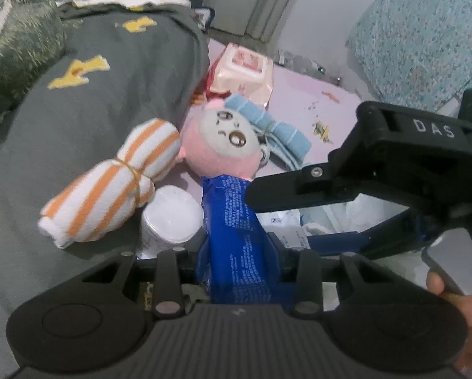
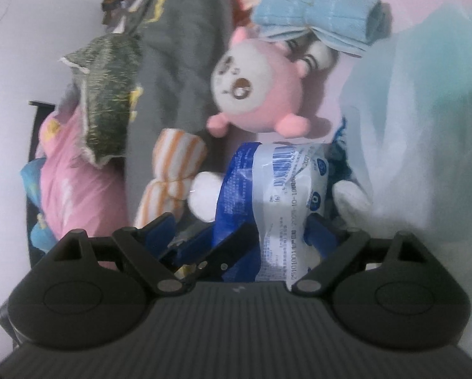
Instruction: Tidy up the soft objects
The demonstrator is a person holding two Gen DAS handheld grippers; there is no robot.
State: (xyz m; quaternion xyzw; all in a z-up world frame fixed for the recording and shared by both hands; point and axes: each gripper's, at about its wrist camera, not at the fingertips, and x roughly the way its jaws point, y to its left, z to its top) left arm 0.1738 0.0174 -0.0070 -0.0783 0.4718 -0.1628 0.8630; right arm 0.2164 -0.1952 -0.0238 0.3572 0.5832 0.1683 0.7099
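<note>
A blue and white plastic packet (image 1: 232, 221) stands up between the fingers of my left gripper (image 1: 239, 252), which is shut on its lower part. My right gripper (image 1: 286, 218) reaches in from the right. In the right wrist view the right gripper (image 2: 242, 230) stands wide open around the same packet (image 2: 277, 195), and its left finger (image 2: 163, 227) is apart from the packet. Just beyond lie a pink plush doll (image 1: 217, 145), an orange-striped towel roll (image 1: 109, 183) and a light blue towel roll (image 1: 267, 123).
A grey blanket with yellow shapes (image 1: 103, 101) fills the left, with a green pillow (image 1: 17, 41) on it. A white tub (image 1: 172, 218) stands beside the packet. A pink tissue pack (image 1: 242, 72) lies on the pink sheet (image 1: 315, 94). A teal cushion (image 1: 425, 31) is at the right. A hand (image 1: 463, 315) holds the right gripper.
</note>
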